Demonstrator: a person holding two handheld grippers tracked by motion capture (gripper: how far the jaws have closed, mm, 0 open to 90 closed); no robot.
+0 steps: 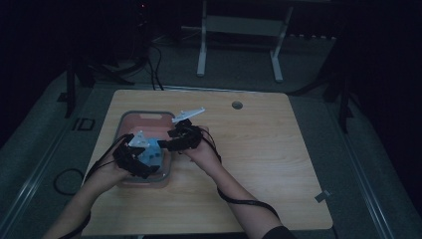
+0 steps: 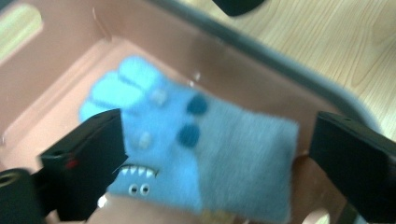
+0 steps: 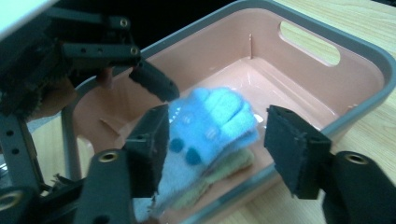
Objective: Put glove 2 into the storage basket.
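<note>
in the pink bin point(image 3: 299, 79), half-hidden blue sock point(image 3: 210, 126)

My pink plastic bin with a grey rim point(image 1: 127, 118) sits toward the left edge of the wooden counter point(image 1: 259, 164). In it the blue fleece sock with toes point(image 3: 205, 126) lies on a greenish one point(image 3: 229, 168), between my two grippers' fingers point(image 3: 149, 149).

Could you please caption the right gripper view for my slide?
Open right claw straddles a blue glove in the pink bin.
</note>
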